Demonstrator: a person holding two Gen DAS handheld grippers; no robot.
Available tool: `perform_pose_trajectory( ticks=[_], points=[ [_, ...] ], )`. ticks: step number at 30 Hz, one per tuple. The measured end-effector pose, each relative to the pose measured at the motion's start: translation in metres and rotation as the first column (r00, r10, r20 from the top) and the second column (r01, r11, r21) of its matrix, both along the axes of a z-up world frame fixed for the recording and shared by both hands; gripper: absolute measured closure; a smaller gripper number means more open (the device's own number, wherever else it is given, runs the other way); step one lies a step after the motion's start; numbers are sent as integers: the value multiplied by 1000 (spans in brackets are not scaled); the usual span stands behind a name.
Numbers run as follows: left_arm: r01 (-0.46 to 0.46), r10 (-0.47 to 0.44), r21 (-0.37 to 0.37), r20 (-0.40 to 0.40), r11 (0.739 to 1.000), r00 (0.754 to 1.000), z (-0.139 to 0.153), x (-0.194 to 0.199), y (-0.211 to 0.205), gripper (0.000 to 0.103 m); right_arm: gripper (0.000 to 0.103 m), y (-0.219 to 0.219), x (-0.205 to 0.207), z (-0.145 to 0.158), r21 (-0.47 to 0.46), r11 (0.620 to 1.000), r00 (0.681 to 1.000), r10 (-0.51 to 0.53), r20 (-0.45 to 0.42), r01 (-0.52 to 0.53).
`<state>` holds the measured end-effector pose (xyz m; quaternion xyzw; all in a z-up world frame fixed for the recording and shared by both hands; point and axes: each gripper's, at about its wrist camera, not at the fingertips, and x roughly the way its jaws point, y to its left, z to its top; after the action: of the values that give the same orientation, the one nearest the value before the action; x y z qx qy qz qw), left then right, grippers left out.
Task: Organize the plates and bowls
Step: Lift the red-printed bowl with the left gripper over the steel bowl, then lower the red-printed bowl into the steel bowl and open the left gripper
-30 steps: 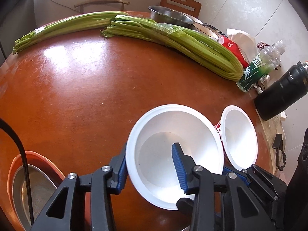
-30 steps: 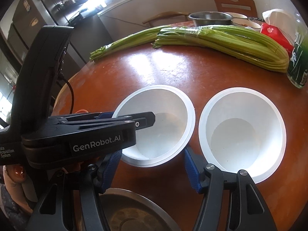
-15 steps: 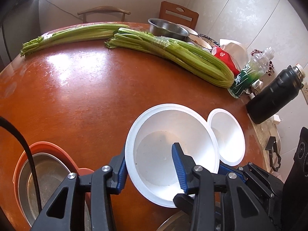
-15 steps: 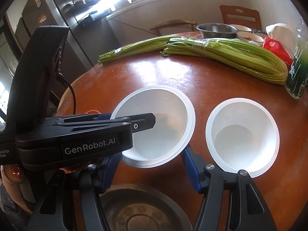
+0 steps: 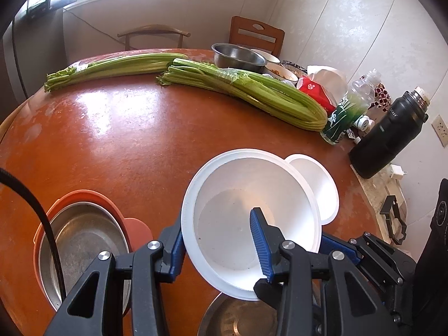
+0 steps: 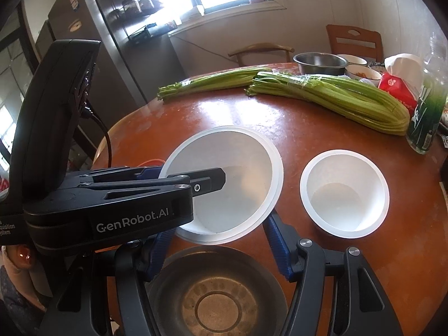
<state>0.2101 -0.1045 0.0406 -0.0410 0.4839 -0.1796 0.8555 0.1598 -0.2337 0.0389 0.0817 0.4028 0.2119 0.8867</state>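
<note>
Left gripper: clenched on the wall of the large white bowl, one blue finger inside the bowl and one outside, the rim pinched between them. Right gripper: jaws part-way apart; the wrist view shows the blue pads either side of the large bowl's near edge, but whether they press on it cannot be told, and a steel plate lies below them.

Round brown table: bears everything. Two celery bundles lie across its far half, with a steel basin, a green-labelled bottle and a black flask toward the far and right edge.

Orange tray at the near left: holds a steel dish.

Large white bowl: tilted in the grip and apparently clear of the table, overlapping the small bowl in the left wrist view.

Small white bowl: upright on the table, just beside the large one, untouched.

Handling (a judgement): both bowls look thin, light and plastic or foam-like, so the wall may flex or crack under a hard squeeze. The rim is the sensible hold, with modest pressure; a smooth surface could slip if the bowl is swung quickly.
</note>
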Motion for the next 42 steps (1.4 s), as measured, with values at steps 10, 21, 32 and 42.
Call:
perform_pose_trajectory(
  ticks=[10,21,32,42],
  points=[
    [-3,3,-9,31,1000,1000,11,-30,0,60,37,-1,-32,13,-19,1000,999,17,42,-16],
    [1,-1,-8,49,1000,999,16,-62,-3,60,37,-6,-66,18,-23,999,997,35,62,-34],
    [-10,10,1,35,1000,999,6,-86,-5,60,37,-9,-88,10,-48,996,995,78,57,-76],
    [-29,29,25,10,999,1000,-8,-100,-8,60,37,-8,-100,-2,-67,991,992,118,32,-116]
  ],
)
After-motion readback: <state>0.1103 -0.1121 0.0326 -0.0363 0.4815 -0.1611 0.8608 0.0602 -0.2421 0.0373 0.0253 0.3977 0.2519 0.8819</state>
